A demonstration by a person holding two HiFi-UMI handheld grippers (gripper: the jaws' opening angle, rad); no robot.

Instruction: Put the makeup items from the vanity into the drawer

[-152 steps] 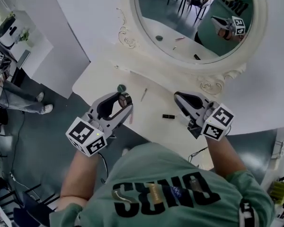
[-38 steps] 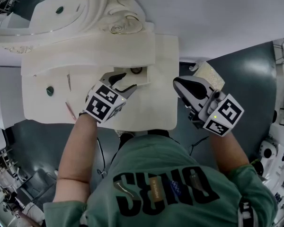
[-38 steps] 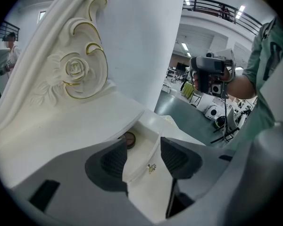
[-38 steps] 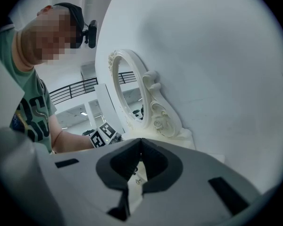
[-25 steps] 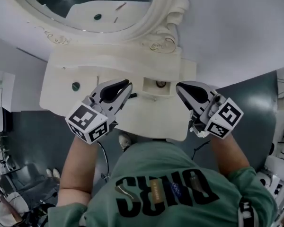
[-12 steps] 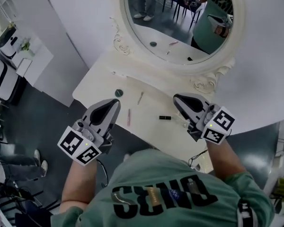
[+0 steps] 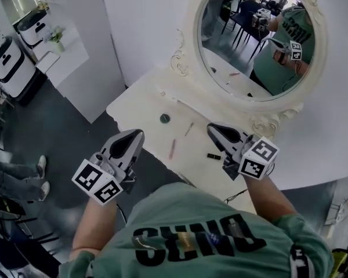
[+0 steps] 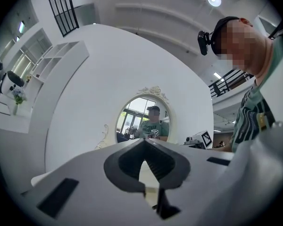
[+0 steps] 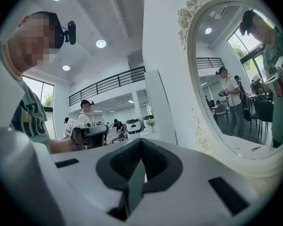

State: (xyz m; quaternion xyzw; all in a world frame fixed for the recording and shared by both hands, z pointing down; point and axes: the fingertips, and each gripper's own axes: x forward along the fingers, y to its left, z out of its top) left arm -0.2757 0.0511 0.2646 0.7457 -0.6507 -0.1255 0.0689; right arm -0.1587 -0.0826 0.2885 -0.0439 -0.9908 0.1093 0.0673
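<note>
On the white vanity top (image 7: 140, 104) lie a round green compact (image 7: 165, 119), a thin pencil (image 7: 189, 128), a pink pencil (image 7: 172, 148) and a short black tube (image 7: 213, 156). My left gripper (image 7: 137, 134) hovers at the vanity's near edge, left of the pink pencil, shut and empty. My right gripper (image 7: 211, 127) hangs over the top just above the black tube, also shut with nothing in it. In the left gripper view the closed jaws (image 8: 144, 141) point at the oval mirror (image 8: 143, 119). No drawer is in view.
The ornate oval mirror (image 7: 255, 45) rises behind the vanity and reflects me and the grippers. White units (image 7: 14, 62) stand on the dark floor to the left. In the right gripper view, people stand in the room beyond and a person's hand holds the other gripper (image 9: 87, 134).
The left jaws, open a second ago beside the small open drawer, have shut. My view swung from the drawer side to the left part of the vanity, where the items lie.
</note>
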